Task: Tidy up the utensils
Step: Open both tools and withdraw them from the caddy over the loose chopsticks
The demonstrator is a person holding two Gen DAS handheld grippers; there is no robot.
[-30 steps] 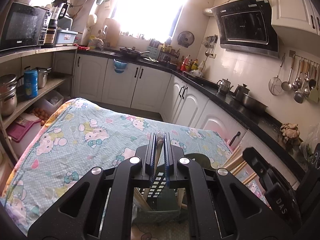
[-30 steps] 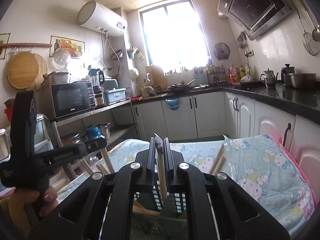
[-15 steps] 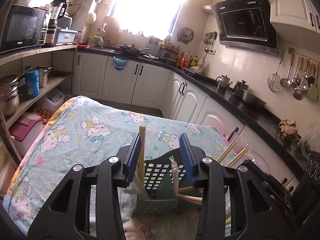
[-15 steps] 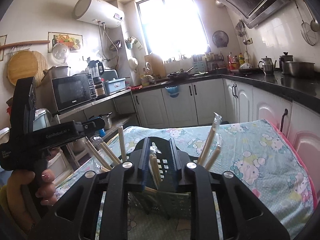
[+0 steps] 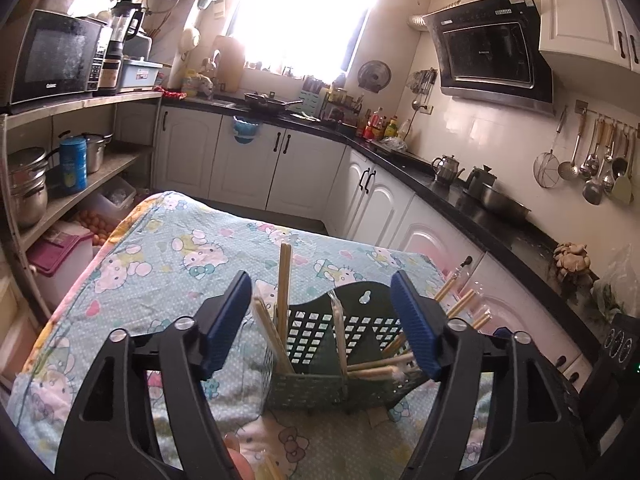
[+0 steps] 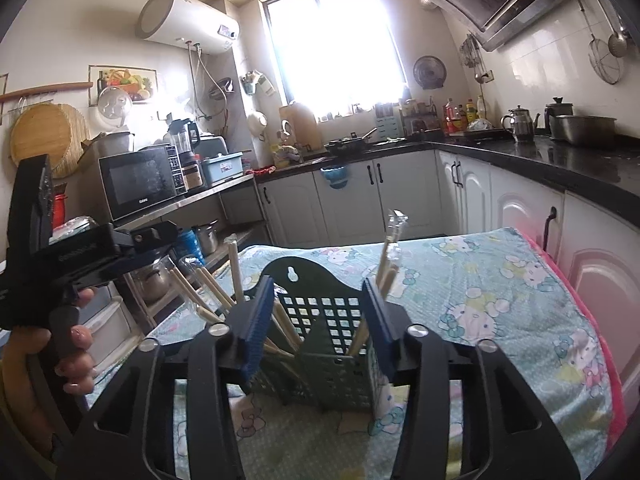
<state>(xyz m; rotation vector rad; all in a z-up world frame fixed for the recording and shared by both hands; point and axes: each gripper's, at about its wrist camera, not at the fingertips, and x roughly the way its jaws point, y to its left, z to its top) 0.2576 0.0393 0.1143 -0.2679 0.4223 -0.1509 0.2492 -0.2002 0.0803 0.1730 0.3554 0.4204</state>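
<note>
Both your tools are released: left tool (image 5: 320,320) & right tool (image 6: 318,320) w/ jaws spread, gripping nothing. Chopsticks (image 5: 285,280) stand in green caddy (image 5: 320,384) on desk (image 5: 168,264), leaning on walls, so upright.

Light source: daylight through the window (image 5: 304,12), blown out to white in both views.
Glare: haze spreading over nearby walls.
Distortion: strong fisheye bending, dark vignette corners.
Focus: sharp centrally; hand (image 6: 76,344) edge soft.
</note>
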